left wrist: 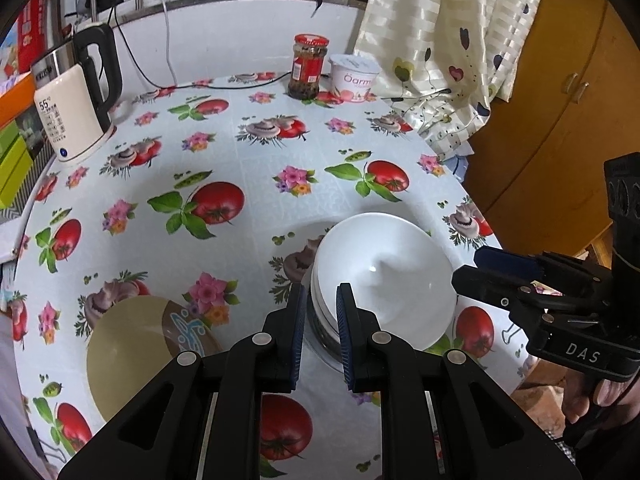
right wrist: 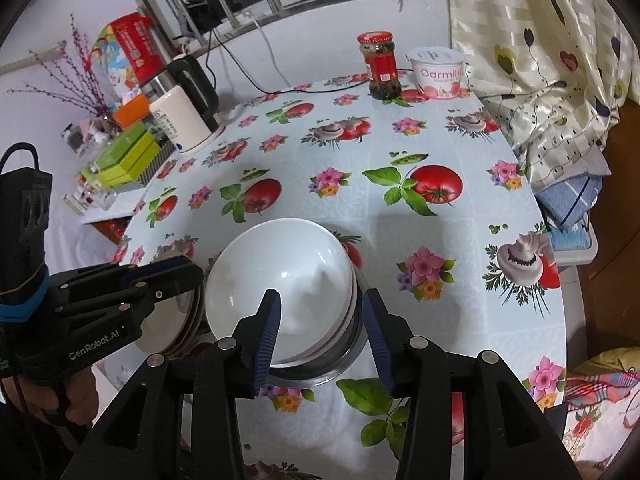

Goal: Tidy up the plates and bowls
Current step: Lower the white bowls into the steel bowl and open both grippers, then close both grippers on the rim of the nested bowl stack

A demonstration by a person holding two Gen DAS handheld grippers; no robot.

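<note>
A white bowl sits on top of a stack of bowls with a steel bowl at the bottom, near the table's front edge. My left gripper is open, its fingers either side of the stack's left rim. My right gripper is open, its fingers straddling the white bowl's near rim. It shows in the left wrist view at the stack's right. A yellowish plate lies left of the stack. In the right wrist view the plates sit under the left gripper.
The table has a tomato-and-flower cloth. A white kettle stands at the back left. A red-lidded jar and a yogurt tub stand at the back. A curtain hangs at the right.
</note>
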